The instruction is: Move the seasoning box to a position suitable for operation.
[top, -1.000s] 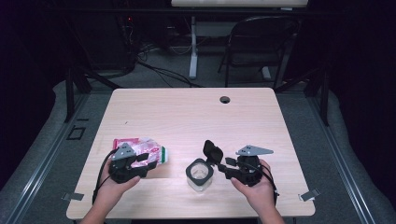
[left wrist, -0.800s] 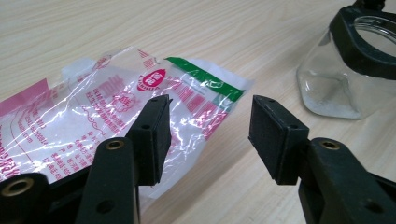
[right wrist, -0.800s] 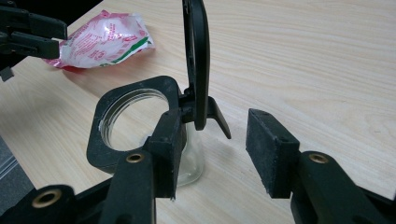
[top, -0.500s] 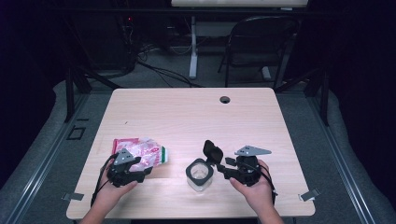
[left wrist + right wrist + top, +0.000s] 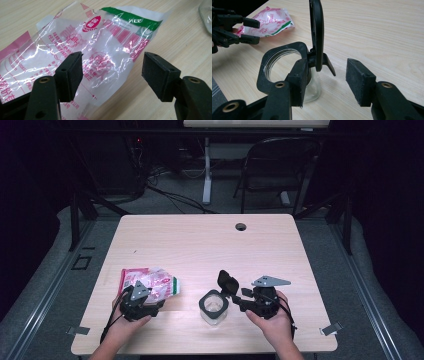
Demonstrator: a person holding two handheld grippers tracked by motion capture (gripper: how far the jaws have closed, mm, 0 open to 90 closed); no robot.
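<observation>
Your left gripper (image 5: 145,300) sank, jaws just opening over the bag (image 5: 100,50); right gripper (image 5: 324,80) gapes beside the jar (image 5: 284,67). Pinch the bag's edge squarely.

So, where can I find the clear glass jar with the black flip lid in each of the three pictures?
High view: the jar stands at lower centre, just left of the right gripper.
Left gripper view: only a glass edge at the upper right corner, probably the jar.
Right gripper view: the jar is left of centre, its lid upright.
Shared landmark: the pink and green plastic packet.
</observation>
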